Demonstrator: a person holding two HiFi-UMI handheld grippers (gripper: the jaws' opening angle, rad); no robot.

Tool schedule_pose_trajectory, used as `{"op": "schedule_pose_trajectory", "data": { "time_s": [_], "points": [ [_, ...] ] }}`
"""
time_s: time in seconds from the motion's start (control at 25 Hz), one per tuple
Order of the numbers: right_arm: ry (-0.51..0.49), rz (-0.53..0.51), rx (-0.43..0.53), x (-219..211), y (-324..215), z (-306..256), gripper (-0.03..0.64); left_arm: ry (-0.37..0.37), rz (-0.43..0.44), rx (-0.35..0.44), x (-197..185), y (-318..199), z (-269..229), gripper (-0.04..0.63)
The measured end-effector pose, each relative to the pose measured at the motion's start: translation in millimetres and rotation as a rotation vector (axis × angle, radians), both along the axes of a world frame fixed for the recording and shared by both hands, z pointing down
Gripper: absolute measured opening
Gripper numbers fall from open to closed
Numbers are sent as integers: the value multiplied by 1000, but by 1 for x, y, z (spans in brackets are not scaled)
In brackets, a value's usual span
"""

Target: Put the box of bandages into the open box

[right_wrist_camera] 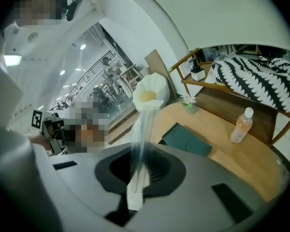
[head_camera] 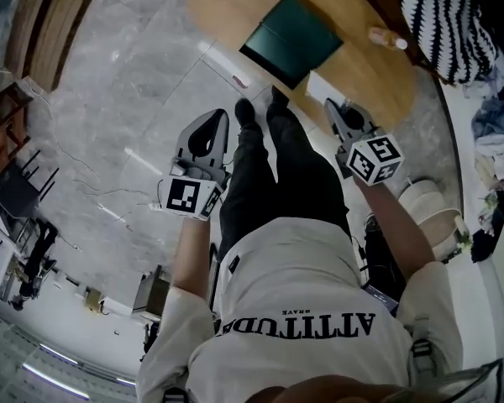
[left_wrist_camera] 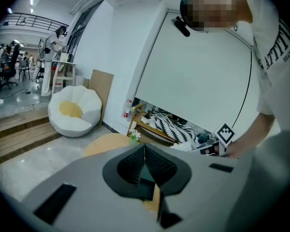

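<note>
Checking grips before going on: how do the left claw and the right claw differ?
The right claw is shut on a thin clear-wrapped strip; the left claw is shut on nothing. The right claw hangs by the wooden table's edge, the left claw over the floor. Both are closed.

Bottle (right_wrist_camera: 241, 124) standing on wooden table (right_wrist_camera: 253, 166); striped blanket (right_wrist_camera: 261, 81) beyond.

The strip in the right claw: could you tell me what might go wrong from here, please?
The right claw pinches the thin clear-wrapped strip near one end; the long free part could flex or slip out. The bottle stands upright on the table beyond the green box; a wide reach might topple it.
</note>
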State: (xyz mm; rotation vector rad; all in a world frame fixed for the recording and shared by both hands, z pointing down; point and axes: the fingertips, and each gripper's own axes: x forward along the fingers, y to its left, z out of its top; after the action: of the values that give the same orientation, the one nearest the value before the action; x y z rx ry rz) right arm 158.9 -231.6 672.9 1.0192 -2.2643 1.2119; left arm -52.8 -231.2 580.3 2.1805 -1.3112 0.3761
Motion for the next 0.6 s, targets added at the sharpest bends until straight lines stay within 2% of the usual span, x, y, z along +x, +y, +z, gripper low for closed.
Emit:
{"op": "schedule_pose_trajectory", "data": {
  "time_s": [0.32,0.6],
  "points": [
    [-13,35,-112,-9,3,81,32,-7,2,-36,0,-7,43,21],
    [2,66,-166,-12,7,133,32,-9,23,-70,3,-9,91,21]
  ]
}}
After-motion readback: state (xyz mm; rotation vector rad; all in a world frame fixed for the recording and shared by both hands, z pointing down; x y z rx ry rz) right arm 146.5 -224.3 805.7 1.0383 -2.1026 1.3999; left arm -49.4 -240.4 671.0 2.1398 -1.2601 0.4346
